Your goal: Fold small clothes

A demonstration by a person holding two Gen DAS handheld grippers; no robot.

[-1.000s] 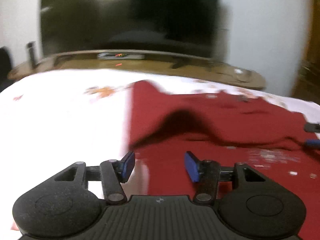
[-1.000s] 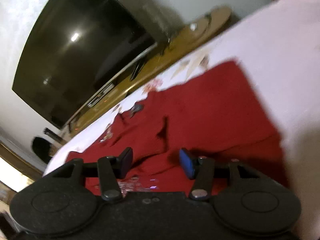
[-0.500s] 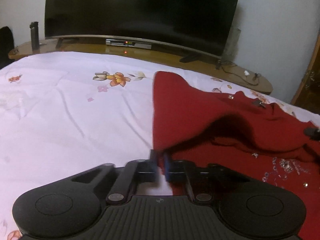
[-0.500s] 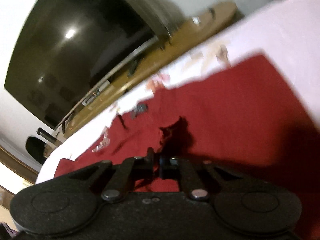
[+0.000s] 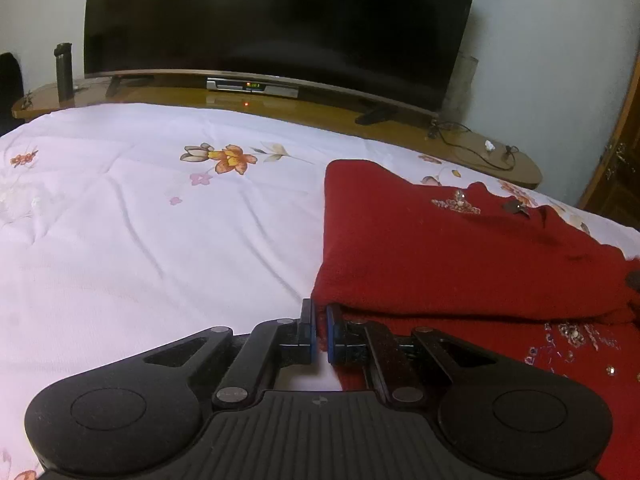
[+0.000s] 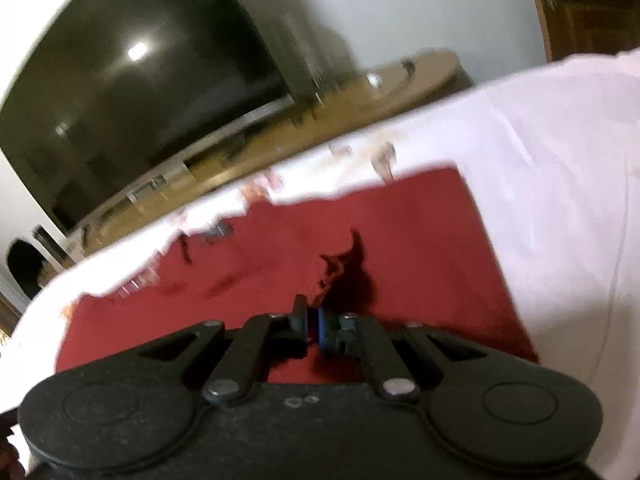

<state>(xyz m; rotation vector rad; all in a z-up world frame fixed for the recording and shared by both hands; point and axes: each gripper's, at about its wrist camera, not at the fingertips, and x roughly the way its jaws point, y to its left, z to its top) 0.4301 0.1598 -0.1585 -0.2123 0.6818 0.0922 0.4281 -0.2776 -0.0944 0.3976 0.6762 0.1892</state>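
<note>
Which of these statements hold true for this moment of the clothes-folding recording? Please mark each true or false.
1. The red garment lies on a floral bedsheet. True.
2. The left hand-held gripper is wide open above bare sheet. False: its jaws are shut, pinching the garment's near corner.
3. A dark television stands on the wooden stand beyond the bed. True.
4. The right hand-held gripper holds a blue towel. False: it is shut on red fabric.
5. The garment carries bead or sequin decoration. True.

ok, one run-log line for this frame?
phase: fold grasp | left gripper: shut on red garment edge | right gripper: shut on garment fold | surface: floral bedsheet
</note>
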